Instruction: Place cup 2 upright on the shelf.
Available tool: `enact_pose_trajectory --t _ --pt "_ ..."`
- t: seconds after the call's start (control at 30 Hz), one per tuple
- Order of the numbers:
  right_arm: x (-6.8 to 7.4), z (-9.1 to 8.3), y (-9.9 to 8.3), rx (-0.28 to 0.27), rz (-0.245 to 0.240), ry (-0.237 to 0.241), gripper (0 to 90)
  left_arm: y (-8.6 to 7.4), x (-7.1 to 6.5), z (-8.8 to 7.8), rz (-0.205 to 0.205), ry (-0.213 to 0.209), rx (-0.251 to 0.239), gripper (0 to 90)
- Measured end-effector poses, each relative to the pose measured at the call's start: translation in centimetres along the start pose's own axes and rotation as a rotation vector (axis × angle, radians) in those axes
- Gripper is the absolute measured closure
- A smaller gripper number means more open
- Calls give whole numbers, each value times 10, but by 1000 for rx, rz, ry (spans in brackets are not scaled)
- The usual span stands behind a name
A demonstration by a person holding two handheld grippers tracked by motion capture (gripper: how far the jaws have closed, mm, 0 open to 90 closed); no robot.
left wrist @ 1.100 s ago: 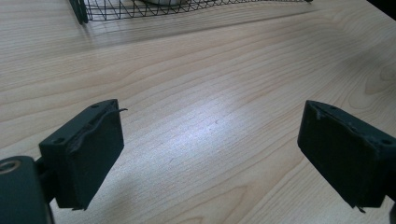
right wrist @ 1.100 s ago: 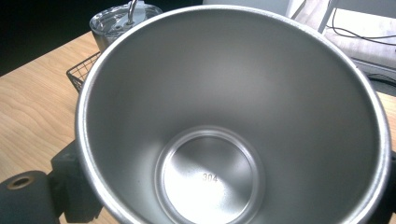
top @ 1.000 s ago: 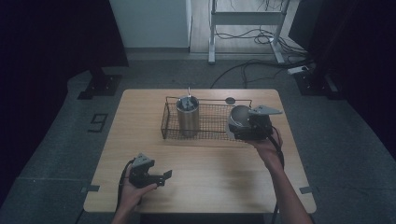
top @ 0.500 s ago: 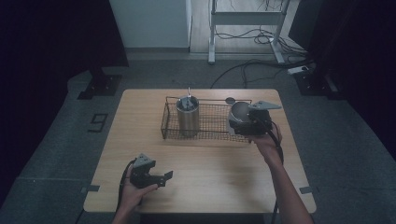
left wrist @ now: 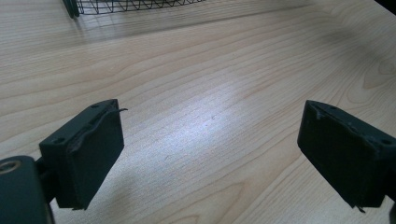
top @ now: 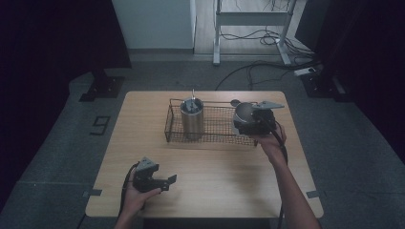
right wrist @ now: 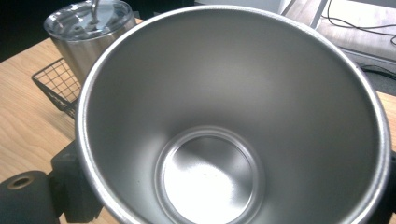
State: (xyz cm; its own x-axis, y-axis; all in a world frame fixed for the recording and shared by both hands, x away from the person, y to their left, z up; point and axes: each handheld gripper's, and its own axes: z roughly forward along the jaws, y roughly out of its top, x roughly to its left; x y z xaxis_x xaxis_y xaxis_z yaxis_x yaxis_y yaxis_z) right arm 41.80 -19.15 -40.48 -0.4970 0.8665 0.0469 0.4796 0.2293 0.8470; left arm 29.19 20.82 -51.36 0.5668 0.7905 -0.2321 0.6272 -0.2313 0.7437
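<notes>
High view: your right gripper (top: 246, 120) holds an open, empty stainless-steel cup (top: 242, 113) at the right end of the black wire basket (top: 216, 128), tipped so its mouth faces the gripper's camera. Its jaws are clamped on the cup, one dark jaw showing beside the wall in the right gripper view. A lidded steel tumbler (top: 192, 118) stands upright in the basket's left part. Your left gripper (top: 168, 182) rests near the front edge of the pale wooden table (top: 210, 167), jaws spread wide and empty.

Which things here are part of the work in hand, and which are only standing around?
Part of the work:
- open shiny steel cup, held by the right gripper
- black wire basket
- lidded steel tumbler standing in the basket

Only around:
- left gripper, open over the bare wooden table
- floor cables
</notes>
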Motion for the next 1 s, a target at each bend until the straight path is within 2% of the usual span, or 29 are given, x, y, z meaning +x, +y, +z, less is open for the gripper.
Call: enact_pose_trajectory --t 0.6,1.0 --pt "-5 17 10 17 4 -6 79 1 -1 -2 0 -6 -4 72" --pt "-15 28 18 38 25 -17 78 0 0 -1 2 -7 -1 72"
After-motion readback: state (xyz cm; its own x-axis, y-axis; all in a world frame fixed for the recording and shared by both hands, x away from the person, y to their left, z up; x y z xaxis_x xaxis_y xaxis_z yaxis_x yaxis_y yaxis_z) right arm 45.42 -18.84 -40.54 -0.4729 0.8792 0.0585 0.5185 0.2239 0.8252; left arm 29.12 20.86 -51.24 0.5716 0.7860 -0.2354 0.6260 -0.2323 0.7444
